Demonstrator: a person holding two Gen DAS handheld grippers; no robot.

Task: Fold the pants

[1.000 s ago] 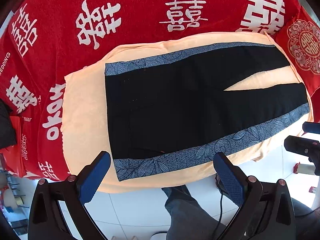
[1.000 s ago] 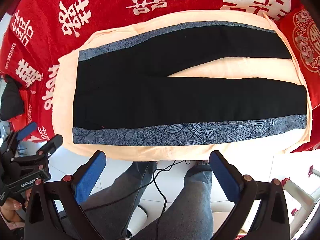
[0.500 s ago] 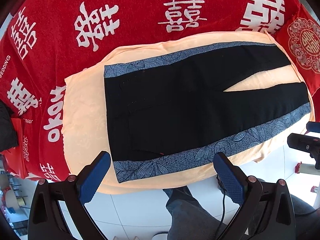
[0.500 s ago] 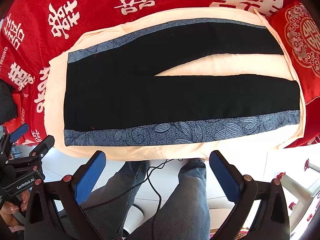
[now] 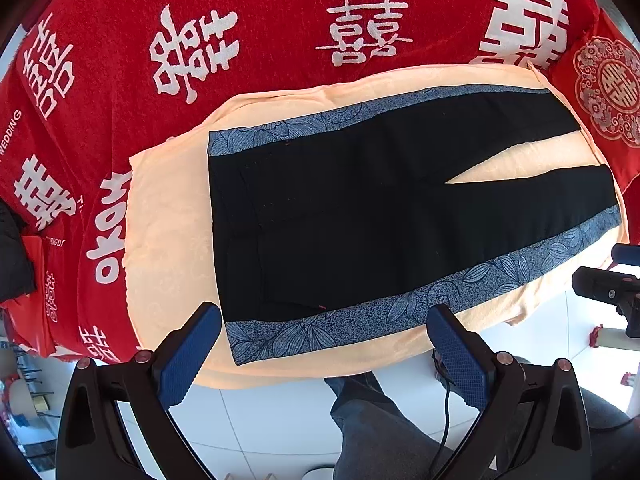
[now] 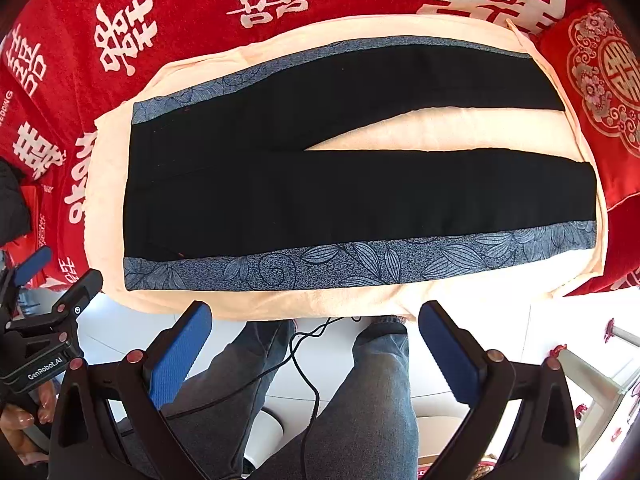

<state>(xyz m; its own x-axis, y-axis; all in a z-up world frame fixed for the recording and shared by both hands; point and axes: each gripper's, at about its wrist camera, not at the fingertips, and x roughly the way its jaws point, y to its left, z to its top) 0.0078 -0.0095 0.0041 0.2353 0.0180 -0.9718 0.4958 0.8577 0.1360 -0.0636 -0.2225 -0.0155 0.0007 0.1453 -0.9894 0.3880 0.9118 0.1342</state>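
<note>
Both grippers have crept closer to the pants (image 6: 320, 184), which lie flat on the peach cloth (image 6: 352, 300). Left gripper (image 5: 324, 352) and right gripper (image 6: 316, 344) hang released; best to pinch the 6 o'clock patterned edge evenly.

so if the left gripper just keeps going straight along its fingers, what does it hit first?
Probably the pants, near the waist end by the near floral side stripe. The left gripper is open and short of the peach towel; depth is unclear.

"GenRobot.AI" on left gripper (image 6: 38, 300) body, "WEDDING" and 囍 characters on red cloth (image 5: 280, 20)
</note>
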